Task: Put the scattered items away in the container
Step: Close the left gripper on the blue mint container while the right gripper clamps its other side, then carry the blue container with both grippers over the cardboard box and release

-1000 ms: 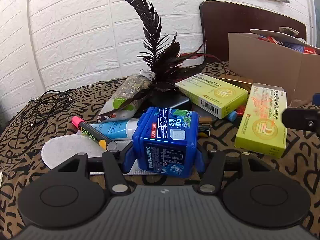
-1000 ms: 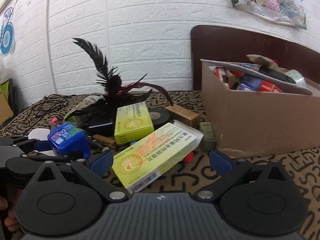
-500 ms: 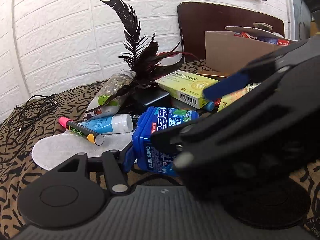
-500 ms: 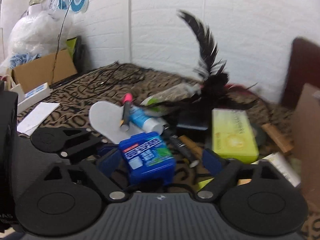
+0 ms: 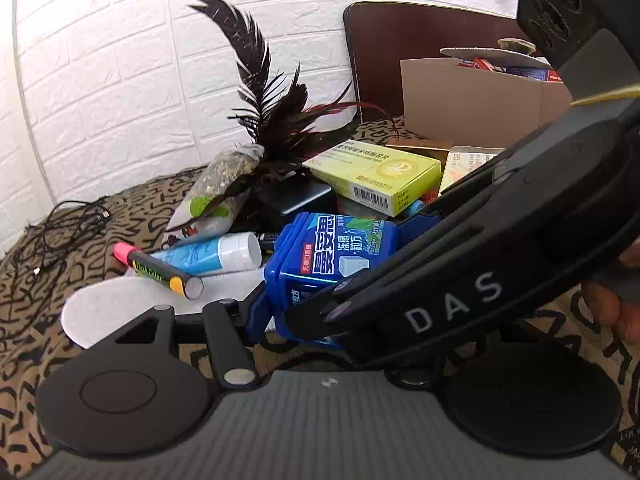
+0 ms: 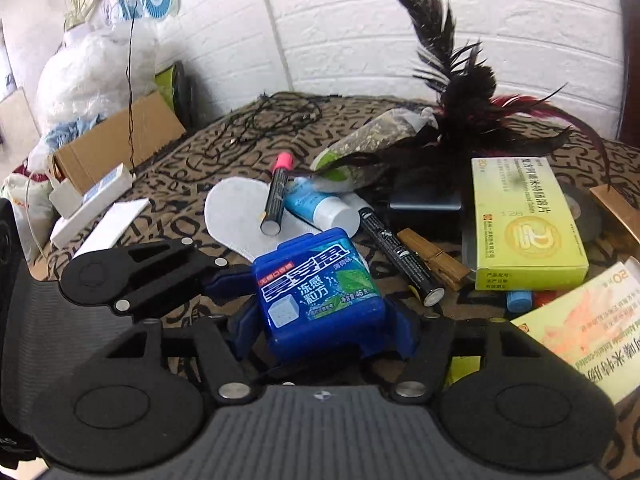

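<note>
A blue gum box (image 6: pixel 316 292) with a mint-leaf label stands on the patterned cloth, and both grippers are on it. My left gripper (image 5: pixel 328 304) is shut on it; its left pad (image 5: pixel 256 312) presses the box's side. The other pad is hidden behind the right gripper's black body (image 5: pixel 460 272). My right gripper (image 6: pixel 324 332) straddles the same box. Its jaws are closing and its blue pads (image 6: pixel 246 330) sit against the box's two sides. The cardboard container (image 5: pixel 472 96) stands at the back right, holding several items.
Around the gum box lie a pink-capped marker (image 6: pixel 278 192), a blue tube (image 6: pixel 316 204), a white pad (image 6: pixel 236 212), a black pen (image 6: pixel 400 256), yellow-green medicine boxes (image 6: pixel 524 224), a black feather (image 6: pixel 460 92) and tangled cables (image 6: pixel 272 120). A person's fingers (image 5: pixel 612 304) show at the right.
My right gripper swung left from the medicine boxes and the cardboard container to the gum box and narrowed its jaws around it. The left gripper kept its hold.
</note>
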`<control>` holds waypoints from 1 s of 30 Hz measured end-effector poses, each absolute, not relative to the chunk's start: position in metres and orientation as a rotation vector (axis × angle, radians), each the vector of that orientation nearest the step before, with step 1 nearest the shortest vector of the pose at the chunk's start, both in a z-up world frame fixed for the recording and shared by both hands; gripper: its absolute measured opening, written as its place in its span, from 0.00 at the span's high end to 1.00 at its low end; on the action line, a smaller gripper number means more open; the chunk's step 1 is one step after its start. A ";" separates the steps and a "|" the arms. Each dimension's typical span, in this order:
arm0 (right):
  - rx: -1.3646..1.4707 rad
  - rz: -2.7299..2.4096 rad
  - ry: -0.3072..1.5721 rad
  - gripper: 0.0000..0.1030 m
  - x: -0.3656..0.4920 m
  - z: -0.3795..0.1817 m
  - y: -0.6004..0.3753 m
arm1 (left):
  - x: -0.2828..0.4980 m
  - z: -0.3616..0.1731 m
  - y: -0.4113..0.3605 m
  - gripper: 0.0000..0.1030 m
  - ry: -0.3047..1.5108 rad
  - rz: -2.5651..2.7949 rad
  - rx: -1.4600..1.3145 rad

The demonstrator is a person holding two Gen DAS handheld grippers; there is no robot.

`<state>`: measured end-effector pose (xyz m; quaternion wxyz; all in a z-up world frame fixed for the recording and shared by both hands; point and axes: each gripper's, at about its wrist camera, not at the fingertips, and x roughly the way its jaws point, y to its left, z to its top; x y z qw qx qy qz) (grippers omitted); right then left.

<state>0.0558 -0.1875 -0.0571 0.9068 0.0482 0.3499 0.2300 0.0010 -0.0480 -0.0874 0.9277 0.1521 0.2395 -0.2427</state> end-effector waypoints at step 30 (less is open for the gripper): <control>0.208 -0.154 0.328 0.38 -0.010 0.045 -0.512 | 0.038 0.029 -0.378 0.43 0.116 -1.010 0.481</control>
